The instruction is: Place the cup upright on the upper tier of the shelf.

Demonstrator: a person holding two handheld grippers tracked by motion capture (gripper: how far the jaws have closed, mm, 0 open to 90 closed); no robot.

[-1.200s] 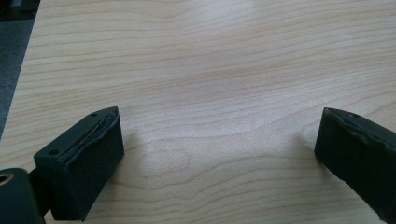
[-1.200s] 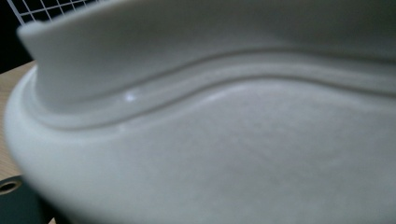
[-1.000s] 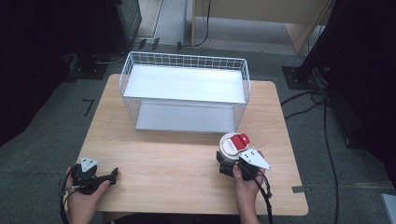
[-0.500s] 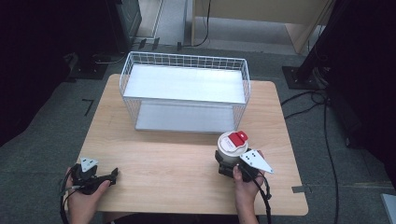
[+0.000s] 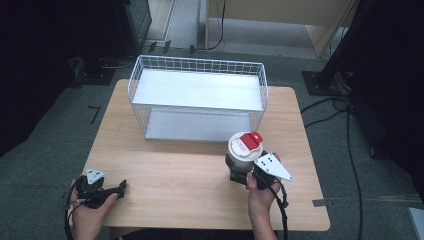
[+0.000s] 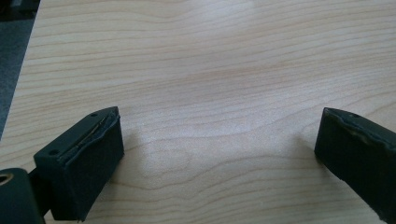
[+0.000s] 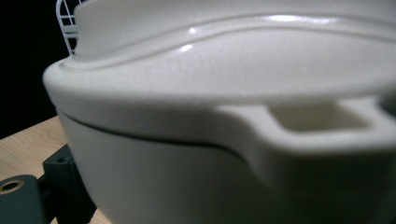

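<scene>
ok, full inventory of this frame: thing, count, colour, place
container: 1, cream-white with red flip lid, front right of table, between the right gripper's jaws
wire basket: 1, white, two-tier with pale shelves, back centre of table
table: 1, light wood
right gripper: 1, black with grey plate, shut on container, held in a hand
left gripper: 1, black, jaws apart over bare wood, front left, held in a hand

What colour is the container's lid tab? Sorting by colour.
Red tab on the white container; high view.
</scene>
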